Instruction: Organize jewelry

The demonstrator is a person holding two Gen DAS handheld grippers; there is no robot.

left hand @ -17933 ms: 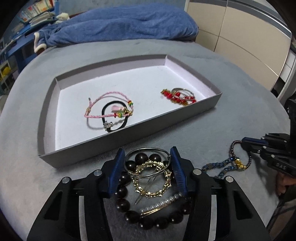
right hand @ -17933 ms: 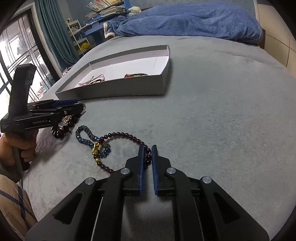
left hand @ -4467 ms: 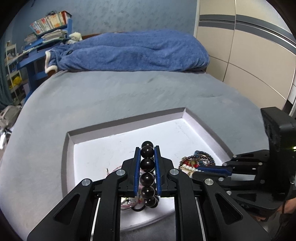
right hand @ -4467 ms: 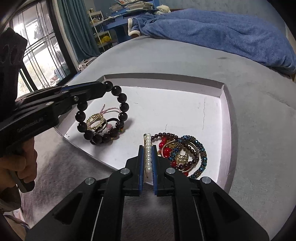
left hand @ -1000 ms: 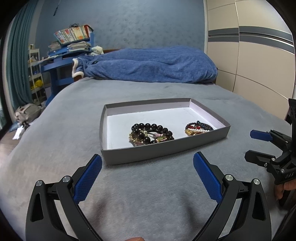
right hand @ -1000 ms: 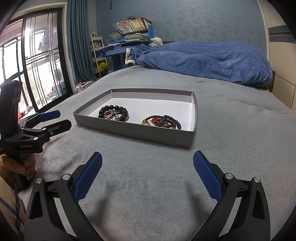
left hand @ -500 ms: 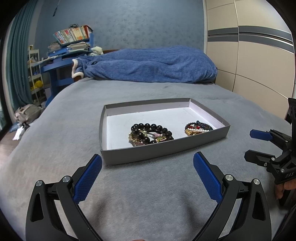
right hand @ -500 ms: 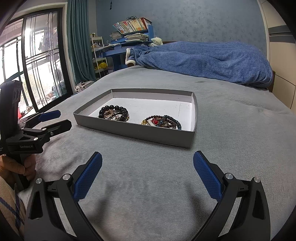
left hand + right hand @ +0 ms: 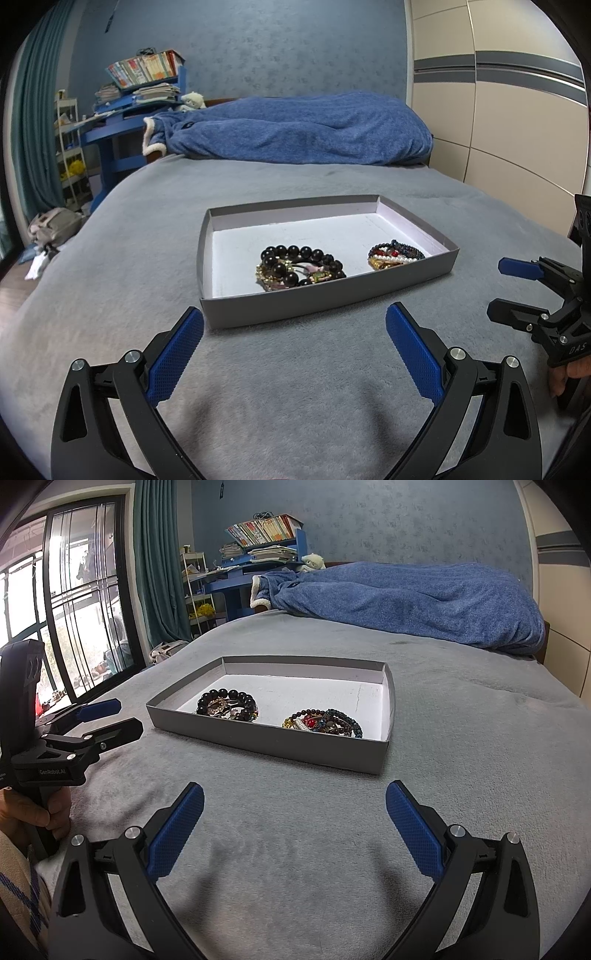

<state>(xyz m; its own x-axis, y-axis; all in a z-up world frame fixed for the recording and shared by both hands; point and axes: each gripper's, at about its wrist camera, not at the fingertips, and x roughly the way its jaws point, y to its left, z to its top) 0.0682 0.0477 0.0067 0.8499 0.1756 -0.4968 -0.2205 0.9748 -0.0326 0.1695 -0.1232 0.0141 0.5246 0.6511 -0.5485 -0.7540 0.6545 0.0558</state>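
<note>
Nothing has moved since half a second ago: both piles of jewelry [image 9: 301, 267] lie inside the gray tray [image 9: 328, 304] on the bed. The left gripper [image 9: 294, 345] and right gripper [image 9: 294, 825] hover with jaws released, empty. Best only to check nothing remains outside.

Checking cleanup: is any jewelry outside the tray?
None visible: both piles lie inside the tray; the blanket shows none.

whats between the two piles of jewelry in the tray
Only bare white tray floor between the black bead bracelet pile and the mixed bead pile; both views show it.
</note>
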